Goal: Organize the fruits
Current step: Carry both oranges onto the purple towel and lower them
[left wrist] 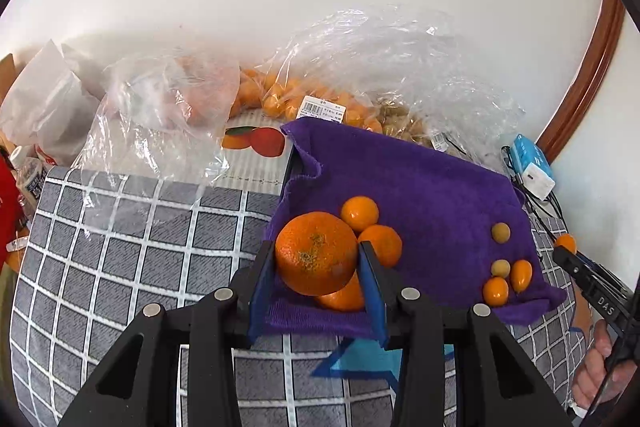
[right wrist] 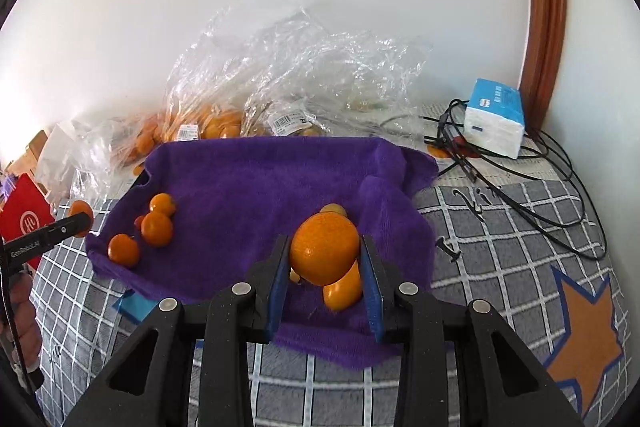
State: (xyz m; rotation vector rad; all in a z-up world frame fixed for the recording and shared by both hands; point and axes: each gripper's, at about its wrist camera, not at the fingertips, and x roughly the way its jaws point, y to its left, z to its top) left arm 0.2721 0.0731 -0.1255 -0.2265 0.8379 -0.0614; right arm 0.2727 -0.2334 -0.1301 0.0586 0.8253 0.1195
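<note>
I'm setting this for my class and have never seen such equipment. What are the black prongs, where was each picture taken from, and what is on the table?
There is no robot: a person holds a two-finger gripper in each hand, each carrying a camera looking along its fingers. One picture comes from the left gripper, shut on a mandarin. The other comes from the right gripper, shut on a kumquat. Below lies a purple towel with mandarins on one side and small fruit on the other. Behind are plastic bags of fruit, a tissue pack and cables.
</note>
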